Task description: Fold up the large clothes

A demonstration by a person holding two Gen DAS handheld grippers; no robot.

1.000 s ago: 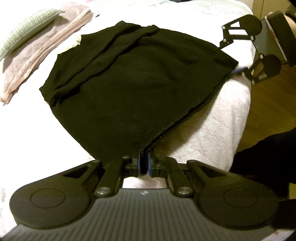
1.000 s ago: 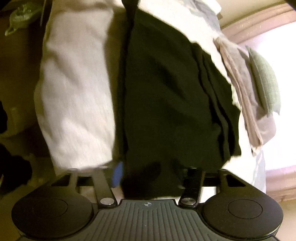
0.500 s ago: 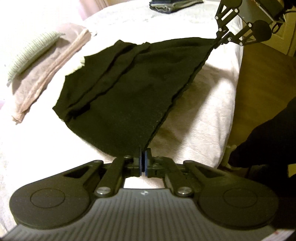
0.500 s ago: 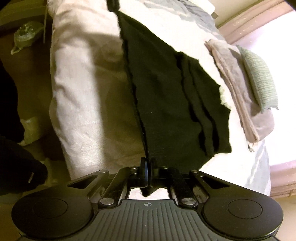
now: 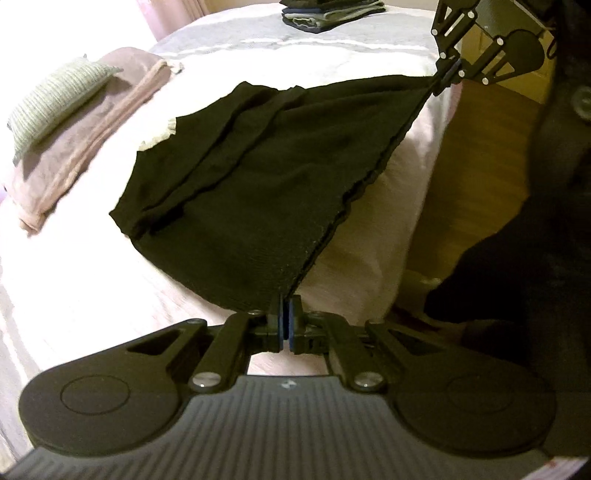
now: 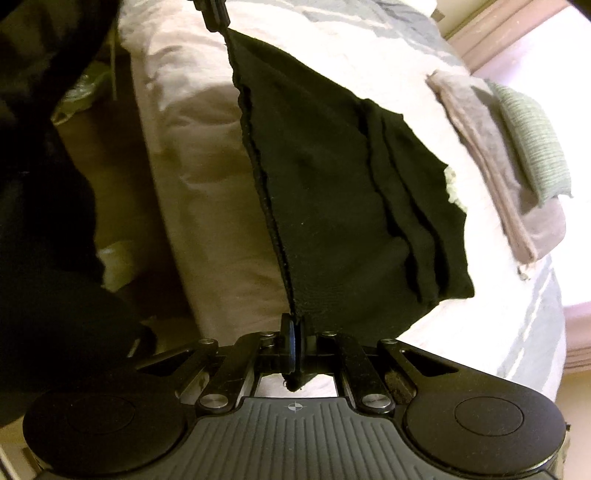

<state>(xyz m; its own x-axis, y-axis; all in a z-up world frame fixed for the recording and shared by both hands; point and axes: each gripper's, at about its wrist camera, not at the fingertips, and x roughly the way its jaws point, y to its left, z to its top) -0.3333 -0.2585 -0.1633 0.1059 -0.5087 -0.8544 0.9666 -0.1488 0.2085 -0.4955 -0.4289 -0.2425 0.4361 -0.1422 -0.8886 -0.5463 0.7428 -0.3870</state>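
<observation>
Two corners of a black knit garment (image 5: pixel 266 177) are pinched, one by the left tongs (image 5: pixel 285 325) in the left wrist view, its edge stretched taut above the pale quilted bed (image 5: pixel 332 48). Right wrist view: the other corner is clamped in the right tongs (image 6: pixel 293 345), far side draped on the bed beside a folded beige towel (image 6: pixel 491 155).

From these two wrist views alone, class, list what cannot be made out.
- Left wrist view: what the pale scrap is; the black garment covers most of it.
- Left wrist view: the clothes pile, cut off by the top edge.
- Right wrist view: the left gripper, cut off by the top edge.
- Both views: the garment's type; it is folded.
</observation>
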